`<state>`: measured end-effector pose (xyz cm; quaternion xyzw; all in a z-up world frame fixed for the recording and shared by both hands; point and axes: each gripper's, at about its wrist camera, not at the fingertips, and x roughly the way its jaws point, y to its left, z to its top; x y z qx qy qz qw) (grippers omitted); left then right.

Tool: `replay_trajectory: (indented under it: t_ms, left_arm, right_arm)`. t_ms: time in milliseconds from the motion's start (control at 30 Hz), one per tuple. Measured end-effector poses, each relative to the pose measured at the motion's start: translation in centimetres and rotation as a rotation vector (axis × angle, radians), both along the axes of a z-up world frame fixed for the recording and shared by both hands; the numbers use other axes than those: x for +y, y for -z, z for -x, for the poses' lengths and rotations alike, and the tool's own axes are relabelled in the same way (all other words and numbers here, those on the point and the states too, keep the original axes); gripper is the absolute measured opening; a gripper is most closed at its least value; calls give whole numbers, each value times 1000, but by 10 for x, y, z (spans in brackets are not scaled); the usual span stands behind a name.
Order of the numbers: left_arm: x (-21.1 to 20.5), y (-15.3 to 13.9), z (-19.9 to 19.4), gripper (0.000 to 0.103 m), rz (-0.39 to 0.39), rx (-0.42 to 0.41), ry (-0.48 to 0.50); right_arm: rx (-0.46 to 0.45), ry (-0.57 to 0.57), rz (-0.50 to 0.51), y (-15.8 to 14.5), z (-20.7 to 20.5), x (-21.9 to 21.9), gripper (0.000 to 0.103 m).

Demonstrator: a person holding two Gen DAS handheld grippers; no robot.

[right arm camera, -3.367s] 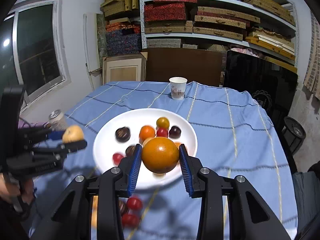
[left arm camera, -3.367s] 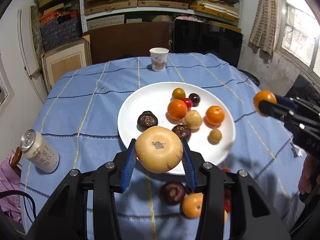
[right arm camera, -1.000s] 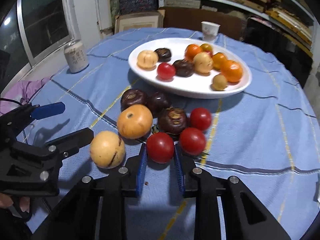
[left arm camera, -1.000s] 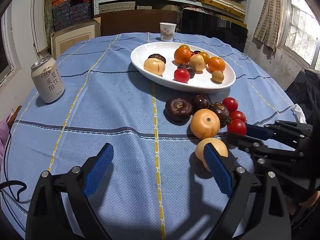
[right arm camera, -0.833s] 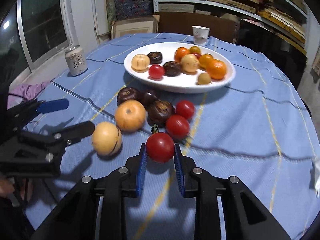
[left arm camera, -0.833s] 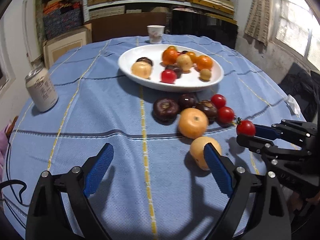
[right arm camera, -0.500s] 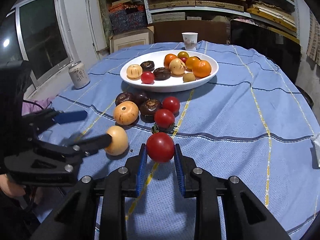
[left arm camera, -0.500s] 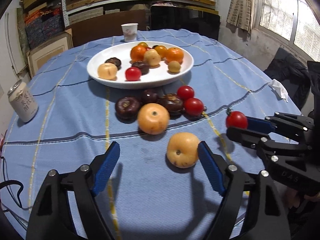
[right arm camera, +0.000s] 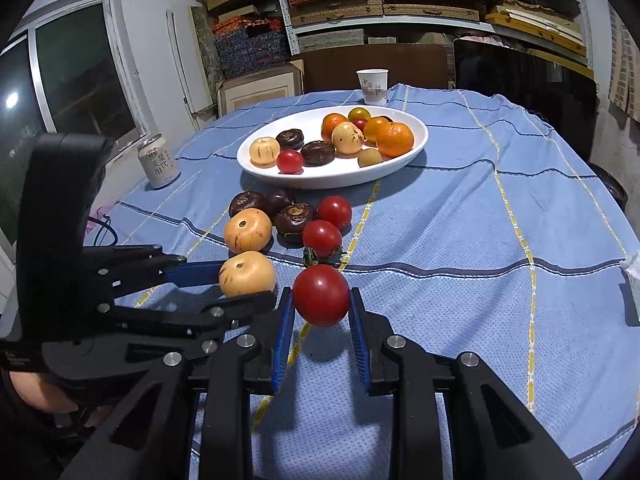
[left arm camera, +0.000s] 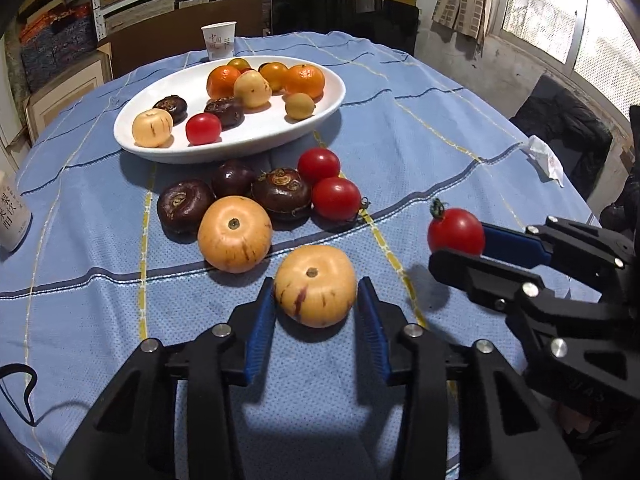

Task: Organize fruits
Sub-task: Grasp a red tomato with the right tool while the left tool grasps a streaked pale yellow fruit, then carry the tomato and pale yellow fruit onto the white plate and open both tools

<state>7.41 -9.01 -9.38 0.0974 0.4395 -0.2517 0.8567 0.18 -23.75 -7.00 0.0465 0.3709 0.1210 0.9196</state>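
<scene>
The left gripper (left arm camera: 316,312) is closing its jaws around a pale yellow fruit (left arm camera: 315,285) that lies on the blue tablecloth (left arm camera: 420,120), just in front of the loose pile; the pads look at its sides, so the squeeze should be gentle and centred, or the round fruit may roll out; the right gripper (right arm camera: 321,320) pinches a red tomato (right arm camera: 321,295) above the cloth; both should probably go to the white plate (left arm camera: 328,104).
</scene>
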Motion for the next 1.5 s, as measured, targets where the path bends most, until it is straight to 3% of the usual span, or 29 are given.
replay_trajectory:
  t_ms: [633,700,1100,1367,1500]
  left_arm:
    - [0,3,-16,45,27,30,-31]
    - [1,1,-15,40,31,20,-32]
    - [13,-12,-2,39,61,-40,-60]
    - [50,-46,13,39,89,-121,-124]
    - [70,-76,-4,39,96,-162,-167]
  right_arm:
    - [8,2,-24,3,-2,-4,28]
    - [7,3,-25,2,-1,-4,28]
    - [0,6,-32,2,1,-5,28]
    - [1,10,-24,-2,1,-6,28]
    - [-26,0,2,-26,-11,-7,28]
